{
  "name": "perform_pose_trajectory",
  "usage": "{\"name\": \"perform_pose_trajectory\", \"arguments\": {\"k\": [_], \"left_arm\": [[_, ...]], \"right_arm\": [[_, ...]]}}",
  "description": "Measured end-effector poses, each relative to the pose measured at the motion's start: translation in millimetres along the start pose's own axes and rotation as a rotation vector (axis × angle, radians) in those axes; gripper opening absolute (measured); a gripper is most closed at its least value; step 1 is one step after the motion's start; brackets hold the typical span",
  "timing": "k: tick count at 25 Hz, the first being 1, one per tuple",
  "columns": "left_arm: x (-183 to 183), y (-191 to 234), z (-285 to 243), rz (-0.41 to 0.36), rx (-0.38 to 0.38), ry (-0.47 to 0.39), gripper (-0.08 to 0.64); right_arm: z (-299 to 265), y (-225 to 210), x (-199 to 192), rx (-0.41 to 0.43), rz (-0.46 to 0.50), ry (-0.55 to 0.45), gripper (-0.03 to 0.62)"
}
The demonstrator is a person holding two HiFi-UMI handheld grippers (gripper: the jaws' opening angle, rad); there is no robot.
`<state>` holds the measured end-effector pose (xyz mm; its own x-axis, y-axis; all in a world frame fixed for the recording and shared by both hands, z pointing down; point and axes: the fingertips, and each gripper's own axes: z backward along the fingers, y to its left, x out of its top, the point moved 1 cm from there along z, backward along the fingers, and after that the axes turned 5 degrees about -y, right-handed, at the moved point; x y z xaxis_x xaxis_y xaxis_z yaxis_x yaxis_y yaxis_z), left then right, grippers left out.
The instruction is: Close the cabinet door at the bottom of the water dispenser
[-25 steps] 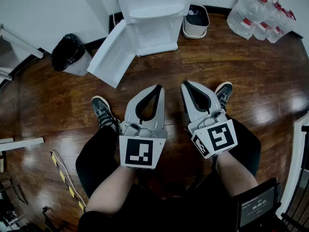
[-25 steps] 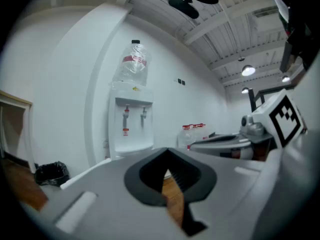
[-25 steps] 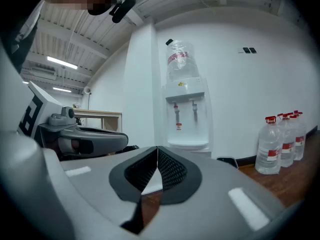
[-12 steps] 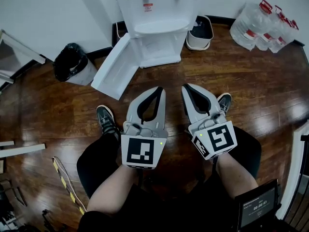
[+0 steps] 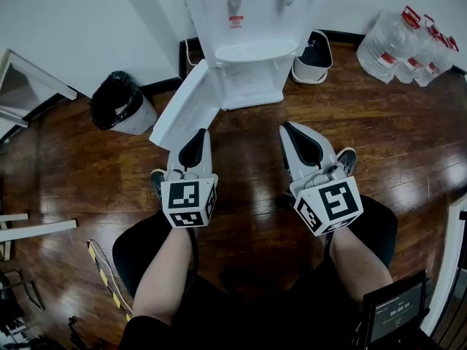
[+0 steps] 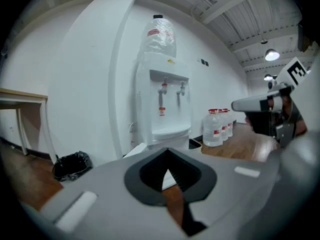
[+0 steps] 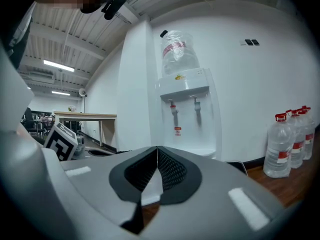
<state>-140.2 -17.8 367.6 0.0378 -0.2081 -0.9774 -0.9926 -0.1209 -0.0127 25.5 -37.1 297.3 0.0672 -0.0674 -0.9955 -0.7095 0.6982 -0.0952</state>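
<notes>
Holding left tongs (image 5: 195, 135) pressed together, empty, tipped slightly downward; right tongs (image 5: 290, 130) likewise together, empty, level; both on outstretched forearms (image 5: 166, 268).

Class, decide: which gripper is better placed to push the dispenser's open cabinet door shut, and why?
Probably the left gripper: its shut tips sit close to the open cabinet door, which swings out on that side. The right gripper is farther off.

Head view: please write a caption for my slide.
Left claw, shut, points at the open cabinet door of the water dispenser; right claw shut.
</notes>
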Motion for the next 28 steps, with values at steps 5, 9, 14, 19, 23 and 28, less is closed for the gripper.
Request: {"name": "perform_pose_trajectory", "arguments": {"k": [5, 9, 14, 19, 23, 28], "left_arm": [[-35, 79, 13, 0.063, 0.159, 0.090, 0.021], [-44, 115, 14, 0.061, 0.187, 0.135, 0.156], [-71, 133, 1, 0.025, 0.161, 0.251, 0.327], [-114, 151, -13, 0.020, 0.123, 0.392, 0.357], [-127, 162, -18, 0.085, 0.128, 0.430, 0.354], [-132, 153, -14, 0.071, 0.149, 0.442, 0.259]], "right_arm": [[-17, 5, -2, 0.001, -0.016, 0.007, 0.006], [-38, 10, -7, 0.005, -0.026, 0.019, 0.006], [-65, 21, -18, 0.017, -0.030, 0.038, 0.006], [-92, 24, -25, 0.017, -0.045, 0.054, 0.006], [-103, 21, -28, 0.014, -0.072, 0.059, 0.006], [-100, 17, -26, 0.012, -0.089, 0.056, 0.006]]}}
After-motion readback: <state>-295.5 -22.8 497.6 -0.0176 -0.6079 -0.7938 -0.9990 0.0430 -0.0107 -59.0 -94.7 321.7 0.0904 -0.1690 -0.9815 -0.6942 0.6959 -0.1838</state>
